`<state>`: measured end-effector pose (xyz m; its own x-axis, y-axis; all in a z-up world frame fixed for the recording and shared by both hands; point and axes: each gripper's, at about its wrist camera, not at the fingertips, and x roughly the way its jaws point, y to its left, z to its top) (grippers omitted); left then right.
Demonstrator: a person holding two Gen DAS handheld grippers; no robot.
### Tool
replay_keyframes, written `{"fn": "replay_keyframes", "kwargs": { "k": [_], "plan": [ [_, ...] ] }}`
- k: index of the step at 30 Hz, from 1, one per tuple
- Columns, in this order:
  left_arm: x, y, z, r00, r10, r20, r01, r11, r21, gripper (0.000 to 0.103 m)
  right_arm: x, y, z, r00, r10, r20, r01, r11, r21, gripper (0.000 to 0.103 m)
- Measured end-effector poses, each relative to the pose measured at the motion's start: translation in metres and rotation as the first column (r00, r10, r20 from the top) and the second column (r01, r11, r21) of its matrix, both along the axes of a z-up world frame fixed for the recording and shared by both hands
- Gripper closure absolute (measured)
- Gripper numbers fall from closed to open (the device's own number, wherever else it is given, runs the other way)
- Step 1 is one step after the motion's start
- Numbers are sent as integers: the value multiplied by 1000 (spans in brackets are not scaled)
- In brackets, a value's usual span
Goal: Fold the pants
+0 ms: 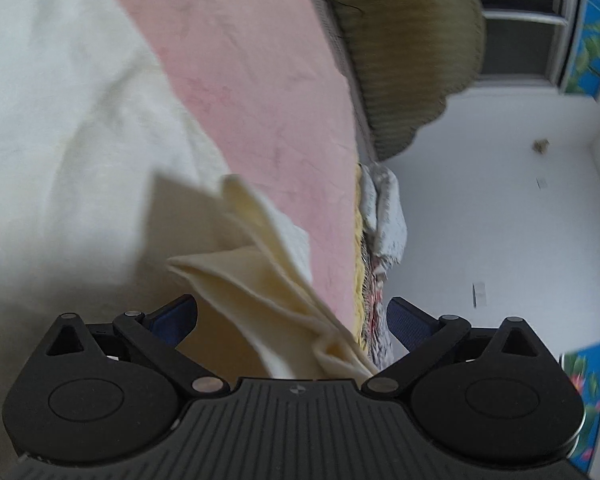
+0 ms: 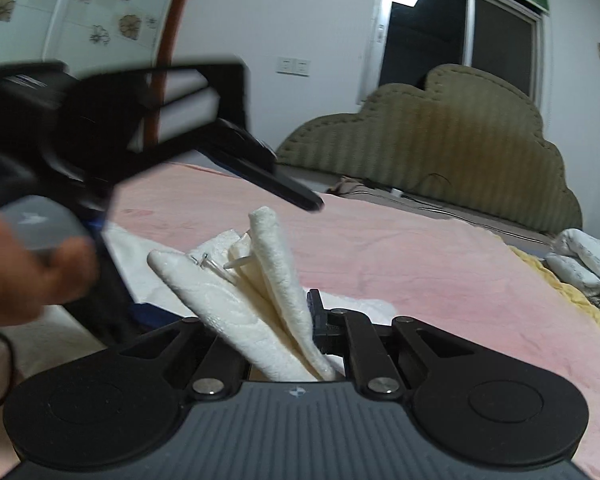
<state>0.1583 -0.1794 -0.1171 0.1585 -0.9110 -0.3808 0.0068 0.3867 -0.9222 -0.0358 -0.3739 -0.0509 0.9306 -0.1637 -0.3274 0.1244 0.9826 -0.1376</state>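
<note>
Left tool [image 1: 292, 320]: fingers spread wide, blue pads well apart; folds of cream pants [image 1: 260, 280] pass between them down toward the tool body, with no clamping visible from the left wrist view. Right tool [image 2: 276, 316]: fingers drawn in close on a bunched section of the same pants [image 2: 260, 292], textured white-cream fabric rising upright between them, a small tag or cord end showing in the folds. Remainder of the garment spread flat over the bed [image 1: 240, 80] on a pink sheet, occupying the left part of the left wrist view. Left tool seen again from the right wrist view [image 2: 100, 140], blurred, raised above the bed to the left, gripped by a bare hand [image 2: 16, 264]. Beyond the bed: an olive padded headboard [image 2: 440, 148] with scalloped outline, a dark window [image 2: 460, 28] above it, a white patterned bundle of bedding [image 2: 588, 260] at the far right edge of the mattress, white walls around
</note>
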Motion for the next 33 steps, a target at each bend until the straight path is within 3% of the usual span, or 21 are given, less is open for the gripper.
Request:
{"fn": "replay_keyframes", "kwargs": {
  "k": [2,4,6,7,10,13,15,19,23,26,28,30,33],
  "plan": [
    [5,3,-4,999,13,-32,-13,1000,13,15,0,3,3,1000,12,11,-12,1000,9,94],
    [13,9,-5,999,15,-48,-14,1000,9,46,0,9,4,999,29,15,-29,999,-14,94],
    [21,15,0,999,7,-38,-7,1000,3,69,2,18,3,999,45,2,-45,997,-58,94],
    [24,20,6,1000,6,-9,-6,1000,21,80,3,23,2,998,57,-6,-57,995,-82,94],
    [33,39,33,990,-11,140,-8,991,131,94,8,39,0,995,96,-26,-99,986,-130,94],
    [36,53,65,961,-72,265,0,965,261,95,16,54,2,987,154,-43,-159,977,-144,94],
    [36,60,83,927,-127,352,-18,925,380,95,24,68,2,980,192,-51,-198,967,-163,94],
    [33,74,96,864,-218,453,-90,820,566,94,44,98,-2,959,270,-80,-280,944,-172,94],
    [34,74,80,808,-310,501,-180,681,710,89,69,127,-13,934,330,-134,-351,919,-181,94],
    [27,80,63,785,-360,504,-215,606,766,71,84,149,-28,907,358,-220,-401,894,-200,94],
    [22,86,63,776,-350,524,-259,580,772,42,84,159,-37,905,346,-248,-405,878,-256,93],
    [13,99,68,755,-329,566,-351,526,774,29,80,166,-39,911,329,-247,-394,871,-294,91],
    [4,122,79,714,-301,632,-501,411,762,27,71,159,-31,901,348,-259,-411,877,-248,86]
  ]
}}
